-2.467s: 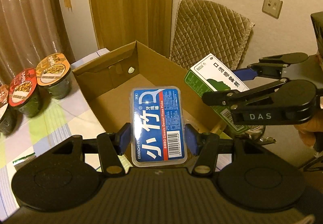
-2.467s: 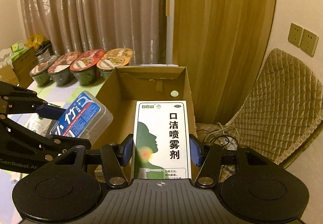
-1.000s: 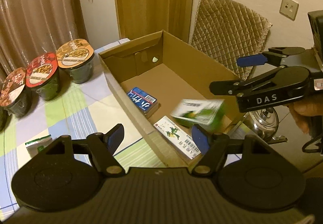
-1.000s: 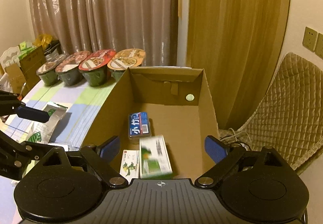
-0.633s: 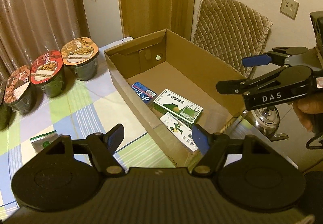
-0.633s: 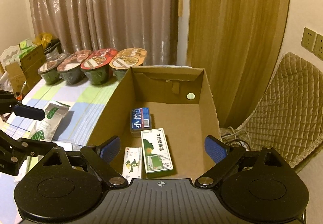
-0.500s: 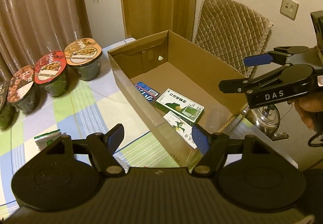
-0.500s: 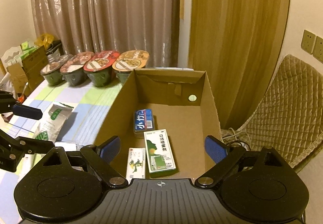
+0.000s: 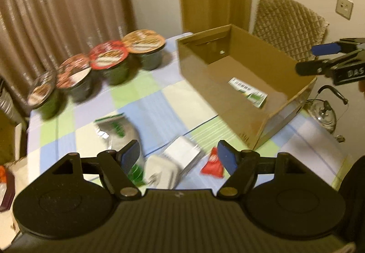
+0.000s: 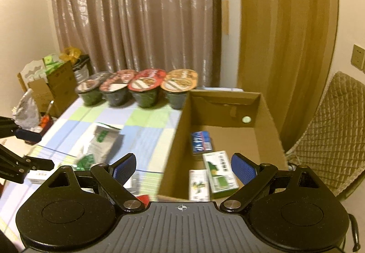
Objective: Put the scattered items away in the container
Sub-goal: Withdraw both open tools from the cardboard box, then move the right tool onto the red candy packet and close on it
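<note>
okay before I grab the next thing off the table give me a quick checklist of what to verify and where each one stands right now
1. Left gripper free: ok, jaws open, nothing between them.
2. Right gripper free: ok, jaws wide open and empty.
3. Cardboard box has room: ok, the blue floss box, the green spray box and a small white box lie flat, with bare floor behind them.
4. Items left on the tablecloth: not ok, the silver pouch, the white packet and the red sachet are still out.
5. Clear view of the next target: cannot tell, the left wrist view is blurred.
</note>
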A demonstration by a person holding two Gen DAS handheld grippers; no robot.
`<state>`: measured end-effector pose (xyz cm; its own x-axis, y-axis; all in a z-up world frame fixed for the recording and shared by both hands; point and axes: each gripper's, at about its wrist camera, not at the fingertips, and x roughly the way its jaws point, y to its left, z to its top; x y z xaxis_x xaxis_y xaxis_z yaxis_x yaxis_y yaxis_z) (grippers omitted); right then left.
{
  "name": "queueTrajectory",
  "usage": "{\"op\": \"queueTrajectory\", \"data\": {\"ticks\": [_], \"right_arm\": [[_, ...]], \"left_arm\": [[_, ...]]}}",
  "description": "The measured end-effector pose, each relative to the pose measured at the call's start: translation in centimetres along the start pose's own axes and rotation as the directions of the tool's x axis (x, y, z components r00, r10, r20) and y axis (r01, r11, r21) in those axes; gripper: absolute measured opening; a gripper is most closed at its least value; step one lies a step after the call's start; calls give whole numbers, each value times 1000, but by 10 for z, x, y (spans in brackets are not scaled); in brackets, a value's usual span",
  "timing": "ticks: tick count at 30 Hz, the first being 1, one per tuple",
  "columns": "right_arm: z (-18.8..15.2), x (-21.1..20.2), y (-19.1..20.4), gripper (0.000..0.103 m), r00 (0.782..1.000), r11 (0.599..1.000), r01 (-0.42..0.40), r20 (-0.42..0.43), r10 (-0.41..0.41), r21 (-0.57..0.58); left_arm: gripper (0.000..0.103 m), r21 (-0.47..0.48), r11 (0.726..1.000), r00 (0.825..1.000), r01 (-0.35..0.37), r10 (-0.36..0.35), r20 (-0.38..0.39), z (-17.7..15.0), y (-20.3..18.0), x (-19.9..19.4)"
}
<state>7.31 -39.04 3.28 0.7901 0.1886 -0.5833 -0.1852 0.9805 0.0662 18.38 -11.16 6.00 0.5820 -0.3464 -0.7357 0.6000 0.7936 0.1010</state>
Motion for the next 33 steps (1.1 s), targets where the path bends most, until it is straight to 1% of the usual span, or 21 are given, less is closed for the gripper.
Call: {"op": "queueTrajectory", "data": {"ticks": [6,11,16,21,24,29,33], "right_arm": [[-8,-5,37,95,999,999,-37,-13,37,-40],[-25,0,59,95,998,999,-43,-42,43,-10],[-46,16,82,95,995,999,-41,-93,41,2],[-67,37,98,95,990,999,-21,-137,26,36],[-77,51,102,95,987,998,7,-163,5,69],[-87,80,109,95,981,993,54,-192,-34,102],[-94,103,112,95,975,985,101,-213,-69,143]], "left_arm": [[72,-46,998,999,-34,34,-15,-36,28,-25],[74,-77,995,998,-57,55,-31,-65,46,-41],[74,-97,993,997,-74,70,-43,-89,61,-48],[75,-88,993,996,-75,70,-64,-106,67,-45],[76,-86,993,995,-76,70,-71,-114,71,-39],[76,-108,992,995,-66,57,-81,-122,80,-26],[76,-95,994,994,-56,46,-98,-126,84,-9]]}}
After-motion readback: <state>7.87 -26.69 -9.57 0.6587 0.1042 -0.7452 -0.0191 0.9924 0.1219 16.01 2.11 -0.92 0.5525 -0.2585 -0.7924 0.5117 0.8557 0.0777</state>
